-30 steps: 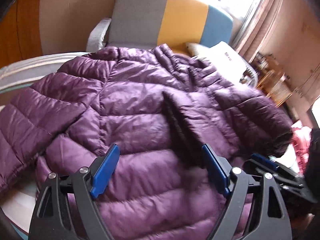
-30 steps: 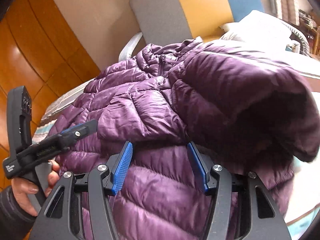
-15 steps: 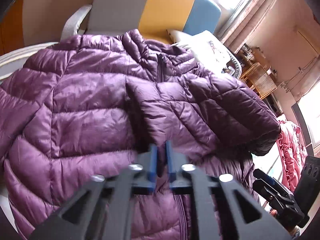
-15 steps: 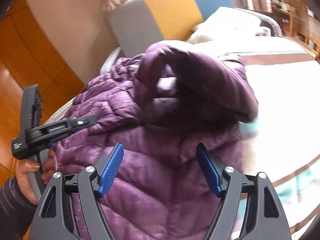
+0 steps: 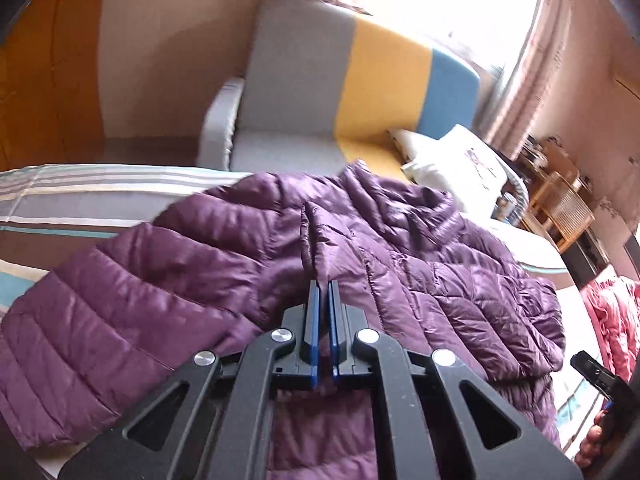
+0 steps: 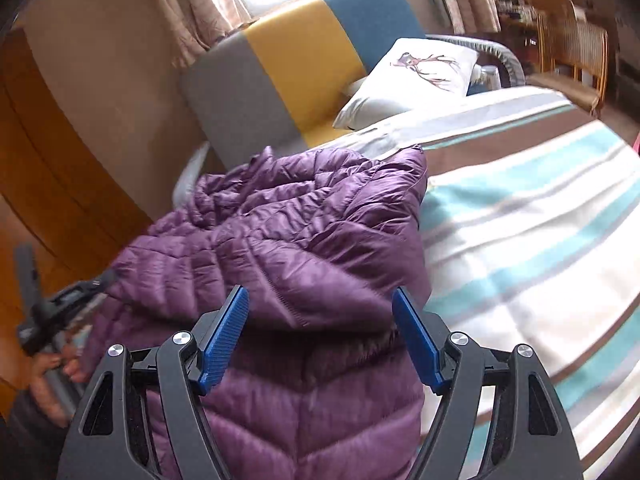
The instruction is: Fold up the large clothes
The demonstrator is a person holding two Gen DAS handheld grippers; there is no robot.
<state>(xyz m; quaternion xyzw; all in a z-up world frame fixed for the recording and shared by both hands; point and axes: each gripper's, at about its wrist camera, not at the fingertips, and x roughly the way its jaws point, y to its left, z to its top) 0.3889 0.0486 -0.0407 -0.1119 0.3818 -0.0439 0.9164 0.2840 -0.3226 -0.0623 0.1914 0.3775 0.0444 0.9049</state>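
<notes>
Black grippers (image 5: 323, 304), blue ribbed fingers (image 6: 224, 336), silver screws, seemingly dark sleeve.

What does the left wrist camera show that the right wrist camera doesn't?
Only the left wrist view shows the left gripper with its jaws shut on a fold of the purple jacket, and a red garment at the right edge. Only the right wrist view shows the right gripper with jaws open above the jacket, gripping nothing, and the wide bare stretch of the striped bedcover. Both show the jacket, the grey, yellow and blue sofa and the white pillow.
</notes>
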